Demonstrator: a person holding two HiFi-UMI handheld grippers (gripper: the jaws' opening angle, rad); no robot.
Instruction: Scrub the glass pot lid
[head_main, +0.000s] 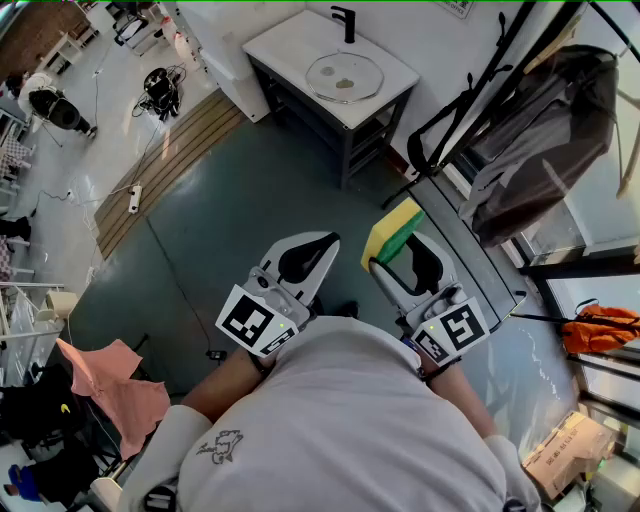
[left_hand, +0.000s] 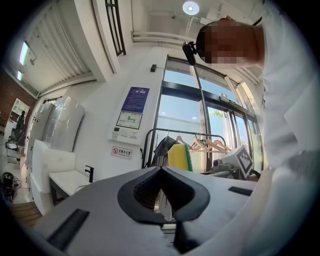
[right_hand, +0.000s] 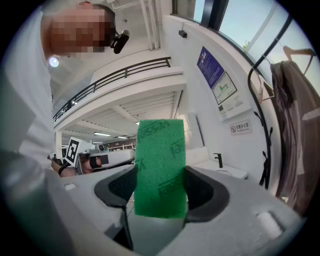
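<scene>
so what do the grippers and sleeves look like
Both are pale grey shells with black ribbed jaw pads: left hand-held gripper, right hand-held gripper. Each carries a marker cube with black-and-white squares. The person wears a white top.

The person is wearing a pale grey short-sleeved cotton T-shirt (head_main: 350, 420), which is carrying a small dark line drawing (head_main: 222, 447) near the left shoulder. The light grey plastic left gripper (head_main: 325, 240) and its matching right gripper (head_main: 400, 250) are each showing black ribbed jaw linings and a cube of black-and-white square markers (head_main: 255, 322)
</scene>
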